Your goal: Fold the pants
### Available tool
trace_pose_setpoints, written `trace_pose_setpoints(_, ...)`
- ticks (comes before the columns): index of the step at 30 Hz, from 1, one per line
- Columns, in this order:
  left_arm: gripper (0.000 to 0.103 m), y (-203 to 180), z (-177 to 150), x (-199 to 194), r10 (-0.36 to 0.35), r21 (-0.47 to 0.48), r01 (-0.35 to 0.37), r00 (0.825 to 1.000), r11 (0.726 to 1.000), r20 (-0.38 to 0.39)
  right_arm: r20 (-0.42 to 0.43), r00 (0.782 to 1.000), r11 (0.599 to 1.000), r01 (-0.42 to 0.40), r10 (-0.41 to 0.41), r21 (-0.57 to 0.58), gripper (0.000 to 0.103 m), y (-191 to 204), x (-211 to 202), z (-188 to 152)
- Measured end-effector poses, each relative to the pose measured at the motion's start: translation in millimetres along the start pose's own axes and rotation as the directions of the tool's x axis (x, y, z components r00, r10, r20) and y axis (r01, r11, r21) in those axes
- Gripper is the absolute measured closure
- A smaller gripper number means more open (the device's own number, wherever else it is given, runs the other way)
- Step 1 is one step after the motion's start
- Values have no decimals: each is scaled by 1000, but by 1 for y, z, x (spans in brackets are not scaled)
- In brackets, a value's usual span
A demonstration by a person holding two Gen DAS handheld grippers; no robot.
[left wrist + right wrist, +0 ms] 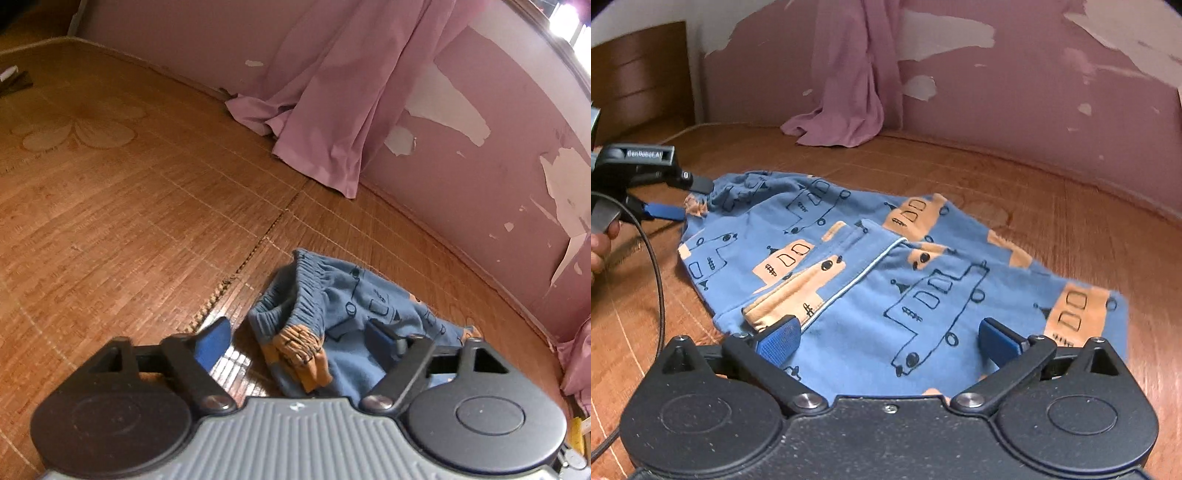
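Small blue pants (871,280) with orange blocks and black line drawings lie folded on a woven bamboo mat (1052,229). My right gripper (888,338) is open and low over their near edge, one blue pad (779,338) beside an orange cuff. In the left wrist view the gathered waistband (308,291) and orange cuffs (301,345) bunch between the spread fingers of my open left gripper (299,341). The right wrist view shows that left gripper (690,197) at the pants' far left end, fingers apart around the edge of the cloth.
A pink curtain (332,110) hangs down onto the mat by a pink wall (498,184) with peeling paint. A hand (600,243) and a black cable (659,280) are at the left. Wooden furniture (639,77) stands beyond the mat's far corner.
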State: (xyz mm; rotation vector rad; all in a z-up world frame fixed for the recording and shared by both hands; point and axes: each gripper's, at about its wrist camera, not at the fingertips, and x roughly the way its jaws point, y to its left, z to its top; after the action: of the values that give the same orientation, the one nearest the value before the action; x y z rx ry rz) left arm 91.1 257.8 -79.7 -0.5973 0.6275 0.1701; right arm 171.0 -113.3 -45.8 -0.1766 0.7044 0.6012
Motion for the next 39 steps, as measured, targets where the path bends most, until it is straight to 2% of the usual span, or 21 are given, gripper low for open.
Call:
trace_pose_setpoints(1,46,0,0,0,-2,-4,2,1000,1000,-3,2,1000,1000,1,-1,-2,1,1,0,0)
trace_pose_setpoints(4,61,3,-1,0,23,-35,-23,1000,999,-2,2,1000,1000,4,-4,-7,1,1,-1,-1)
trace_pose_setpoints(9,81,5,1,-4,59,-100,-60,998,993,-6,3,1000,1000,8,-8,-7,1,1,0,-1)
trace_pose_setpoints(15,84,-39,9,-22,65,40,-68,996,997,67,14,999,999,36,-35,-27,2,5,-3,2)
trace_pose_setpoints(19,84,-82,17,-42,-9,147,-7,994,989,110,90,994,997,60,-56,-41,3,1,-18,9)
trace_pose_setpoints(22,84,-123,16,-54,-88,264,53,989,963,121,133,989,997,71,-68,-22,2,-16,-36,15)
trace_pose_setpoints(25,84,-166,8,-63,-176,379,126,979,917,102,163,984,997,77,-78,15,2,-42,-56,17)
trace_pose_setpoints(27,84,-196,-4,-67,-227,459,170,971,872,72,174,981,996,76,-83,44,2,-61,-71,16)
trace_pose_setpoints(30,84,-242,-30,-66,-290,575,238,957,783,-1,174,979,994,96,-103,49,2,-86,-92,10)
trace_pose_setpoints(32,84,-271,-52,-61,-322,641,285,945,713,-62,164,978,992,121,-126,43,2,-100,-102,4)
trace_pose_setpoints(35,84,-308,-92,-47,-315,719,326,936,614,-155,145,976,986,161,-165,38,2,-117,-109,-10)
trace_pose_setpoints(39,84,-338,-145,-21,-265,777,366,928,512,-263,124,970,975,196,-209,106,5,-144,-108,-32)
